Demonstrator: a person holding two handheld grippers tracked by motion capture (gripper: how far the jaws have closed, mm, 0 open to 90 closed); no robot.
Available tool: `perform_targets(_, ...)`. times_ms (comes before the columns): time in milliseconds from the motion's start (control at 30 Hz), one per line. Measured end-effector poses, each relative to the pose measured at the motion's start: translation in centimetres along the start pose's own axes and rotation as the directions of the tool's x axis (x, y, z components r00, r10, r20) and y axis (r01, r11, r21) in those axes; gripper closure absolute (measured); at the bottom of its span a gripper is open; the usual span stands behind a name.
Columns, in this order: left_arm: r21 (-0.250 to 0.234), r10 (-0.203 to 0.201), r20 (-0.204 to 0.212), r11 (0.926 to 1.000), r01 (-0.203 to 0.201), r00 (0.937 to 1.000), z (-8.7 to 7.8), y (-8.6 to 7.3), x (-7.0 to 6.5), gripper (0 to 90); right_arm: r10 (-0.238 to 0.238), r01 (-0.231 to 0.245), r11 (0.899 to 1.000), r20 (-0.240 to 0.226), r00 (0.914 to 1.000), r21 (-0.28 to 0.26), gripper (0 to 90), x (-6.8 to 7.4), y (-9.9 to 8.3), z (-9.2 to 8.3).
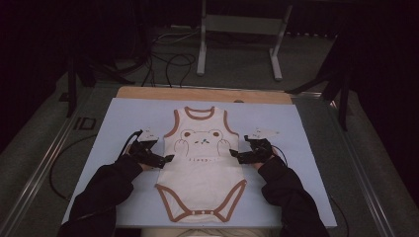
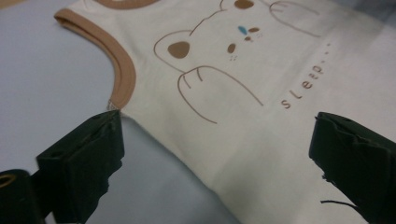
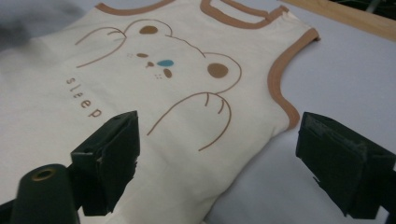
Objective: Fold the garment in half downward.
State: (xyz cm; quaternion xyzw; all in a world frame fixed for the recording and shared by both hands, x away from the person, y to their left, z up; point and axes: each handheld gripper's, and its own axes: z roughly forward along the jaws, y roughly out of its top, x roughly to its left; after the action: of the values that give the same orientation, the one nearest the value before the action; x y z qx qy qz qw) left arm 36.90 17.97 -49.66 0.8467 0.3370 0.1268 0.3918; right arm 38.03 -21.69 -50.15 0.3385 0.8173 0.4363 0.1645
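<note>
Lying flat on pale blue sheet (image 1: 123,118), cream baby bodysuit (image 1: 200,170) with bear print sits in table middle, neck away from person. Left gripper (image 1: 168,159) at bodysuit's left side edge, jaws wide apart, straddling edge below armhole. Right gripper (image 1: 234,154) at right side edge, jaws apart too, nothing pinched. Contact with fabric probably none, hard to judge.

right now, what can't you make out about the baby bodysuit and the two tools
- Cream cotton bodysuit with brown trim: back side hidden against the pale blue mat.
- Its crotch snaps, high view: too small to tell fastened or not.
- Left tool, right tool: whether either touches fabric; each gripper view cuts off at the bottom edge.
</note>
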Motion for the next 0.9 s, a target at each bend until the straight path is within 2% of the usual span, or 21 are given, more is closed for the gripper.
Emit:
perform_targets(100,0.013,-0.005,-0.014,0.9999,0.005,0.9999,0.5,0.0,0.1,10.3,0.012,-0.013,1.0,0.019,0.9998,0.02,15.7,-0.1,-0.2,0.4)
perform_targets(367,0.066,-0.024,-0.049,0.9974,0.028,0.9985,1.4,-0.2,0.5,21.2,0.028,-0.03,0.999,0.026,0.9993,0.044,23.9,-0.5,-0.6,1.1)
perform_targets(567,0.091,-0.058,-0.074,0.9937,0.065,0.9955,1.9,-0.2,0.9,37.7,0.045,-0.047,0.997,0.036,0.9983,0.062,32.5,-0.7,-0.8,1.4)
perform_targets(700,0.098,-0.078,-0.072,0.9915,0.085,0.9943,2.3,-0.2,1.1,43.8,0.048,-0.051,0.996,0.035,0.9982,0.075,36.3,-0.8,-0.9,1.6)
perform_targets(900,0.126,-0.085,-0.076,0.9877,0.094,0.9935,2.8,-0.2,1.3,50.6,0.061,-0.066,0.992,0.057,0.9965,0.103,44.5,-0.9,-1.0,2.1)
